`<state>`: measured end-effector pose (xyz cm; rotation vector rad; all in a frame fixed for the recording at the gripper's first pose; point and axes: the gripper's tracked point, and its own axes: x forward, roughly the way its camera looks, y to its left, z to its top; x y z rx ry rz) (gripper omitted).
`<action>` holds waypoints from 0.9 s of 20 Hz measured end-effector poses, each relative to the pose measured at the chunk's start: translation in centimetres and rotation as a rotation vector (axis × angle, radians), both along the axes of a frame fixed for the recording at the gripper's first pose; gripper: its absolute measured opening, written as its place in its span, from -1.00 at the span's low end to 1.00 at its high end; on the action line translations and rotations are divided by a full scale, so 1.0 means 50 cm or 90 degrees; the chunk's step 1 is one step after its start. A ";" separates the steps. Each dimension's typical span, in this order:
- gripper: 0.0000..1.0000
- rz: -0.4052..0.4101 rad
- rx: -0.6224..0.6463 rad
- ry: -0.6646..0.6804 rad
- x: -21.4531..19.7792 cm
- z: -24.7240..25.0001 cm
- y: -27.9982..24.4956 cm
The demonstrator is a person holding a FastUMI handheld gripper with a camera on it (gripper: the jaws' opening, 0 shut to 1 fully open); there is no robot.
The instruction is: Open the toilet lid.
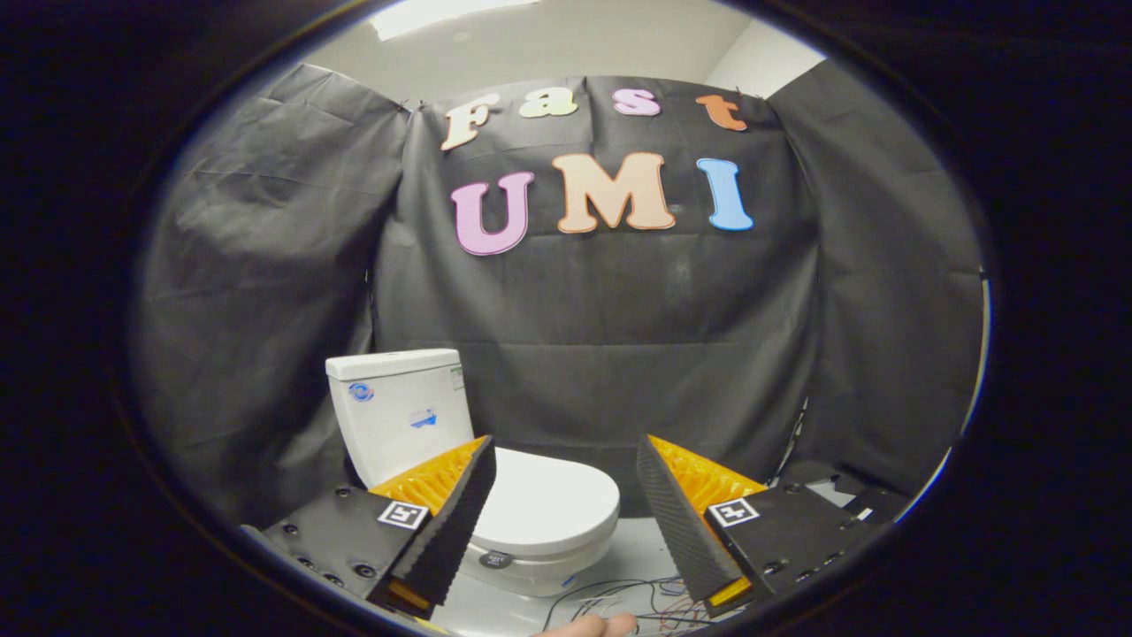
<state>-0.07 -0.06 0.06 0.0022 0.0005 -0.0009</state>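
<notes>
A white toilet stands on the floor against the booth's black wall, with its tank (396, 409) behind my left finger. Its white lid (548, 504) lies flat and closed over the bowl, partly hidden by that finger. My gripper (564, 453) is open, its two fingers spread wide. The lid's front shows between them and a little beyond them, with nothing touching it. Nothing is held between the fingers.
A tangle of thin wires (619, 597) lies on the pale floor (637, 540) just in front of the toilet. A fingertip (588, 626) of a person's hand shows below the fingers. Black cloth walls close the booth on three sides.
</notes>
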 end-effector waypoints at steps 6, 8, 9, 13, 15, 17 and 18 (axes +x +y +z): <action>0.97 0.000 0.000 0.000 0.001 -0.001 0.000; 0.97 0.003 0.002 -0.017 0.012 0.013 0.003; 0.97 0.002 -0.001 -0.020 0.024 0.013 0.003; 0.98 0.006 -0.017 -0.032 0.083 0.024 0.014; 0.97 0.006 -0.035 -0.028 0.107 0.017 0.022; 0.97 0.013 -0.058 -0.024 0.130 0.014 0.038; 0.98 0.025 -0.051 -0.035 0.141 0.021 0.051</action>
